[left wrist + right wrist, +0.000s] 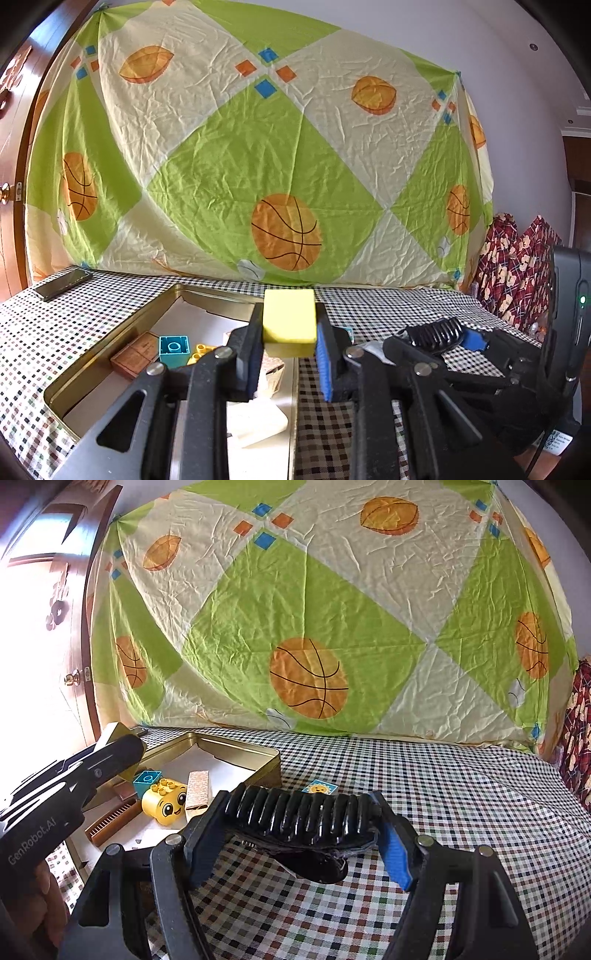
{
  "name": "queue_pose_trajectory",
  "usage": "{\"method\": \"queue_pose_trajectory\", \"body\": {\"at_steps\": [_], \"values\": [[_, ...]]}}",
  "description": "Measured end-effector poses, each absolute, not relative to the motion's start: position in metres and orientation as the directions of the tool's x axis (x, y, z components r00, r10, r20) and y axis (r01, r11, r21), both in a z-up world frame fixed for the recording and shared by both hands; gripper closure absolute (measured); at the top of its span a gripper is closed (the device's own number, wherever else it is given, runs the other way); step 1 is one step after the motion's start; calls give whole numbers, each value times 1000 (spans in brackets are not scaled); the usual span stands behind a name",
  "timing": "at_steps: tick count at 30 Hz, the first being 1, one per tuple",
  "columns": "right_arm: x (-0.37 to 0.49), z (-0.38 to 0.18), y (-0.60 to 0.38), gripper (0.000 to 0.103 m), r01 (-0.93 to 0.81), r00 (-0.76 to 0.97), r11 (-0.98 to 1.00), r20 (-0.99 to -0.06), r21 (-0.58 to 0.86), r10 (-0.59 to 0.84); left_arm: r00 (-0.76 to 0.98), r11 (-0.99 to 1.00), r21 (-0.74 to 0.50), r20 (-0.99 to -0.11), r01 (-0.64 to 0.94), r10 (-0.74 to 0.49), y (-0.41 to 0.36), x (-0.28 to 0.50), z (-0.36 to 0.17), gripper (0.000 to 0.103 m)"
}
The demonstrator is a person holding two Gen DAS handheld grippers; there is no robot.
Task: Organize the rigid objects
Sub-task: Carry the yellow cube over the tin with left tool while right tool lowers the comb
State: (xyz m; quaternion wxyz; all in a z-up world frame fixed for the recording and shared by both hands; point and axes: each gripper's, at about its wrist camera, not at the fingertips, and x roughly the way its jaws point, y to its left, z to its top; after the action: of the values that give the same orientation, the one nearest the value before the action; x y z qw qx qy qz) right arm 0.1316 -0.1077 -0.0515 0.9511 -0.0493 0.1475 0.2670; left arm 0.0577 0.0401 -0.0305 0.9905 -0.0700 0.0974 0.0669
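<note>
My left gripper [289,343] is shut on a yellow block [289,319] and holds it above the right edge of the gold tin tray [110,343]. The tray holds a teal brick [173,349], a brown wooden block [135,353], a yellow face brick [165,800], a brown comb [110,821] and cream pieces. My right gripper [301,825] is shut on a black ribbed hair clip [299,812], lifted just above the checkered cloth to the right of the tray. The clip also shows in the left wrist view [436,330].
A small sun-picture tile [318,788] lies on the cloth beyond the clip. A dark phone [62,284] lies at the far left of the table. A patterned sheet [258,147] hangs behind. Red patterned fabric [517,266] sits at the right.
</note>
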Motion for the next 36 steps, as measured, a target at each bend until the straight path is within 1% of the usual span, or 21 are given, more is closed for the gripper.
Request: {"method": "queue_pose_trajectory", "body": {"at_steps": [24, 28, 36], "values": [[116, -52, -70, 28, -566, 793, 822, -319, -67, 520, 962, 968, -148, -215, -201, 167, 82, 38, -32, 80], [115, -52, -65, 28, -582, 779, 812, -319, -47, 540, 961, 966, -148, -212, -213, 180, 88, 35, -31, 80], [111, -54, -48, 28, -603, 768, 795, -323, -70, 553, 951, 960, -139, -230, -244, 208, 102, 33, -33, 80]]}}
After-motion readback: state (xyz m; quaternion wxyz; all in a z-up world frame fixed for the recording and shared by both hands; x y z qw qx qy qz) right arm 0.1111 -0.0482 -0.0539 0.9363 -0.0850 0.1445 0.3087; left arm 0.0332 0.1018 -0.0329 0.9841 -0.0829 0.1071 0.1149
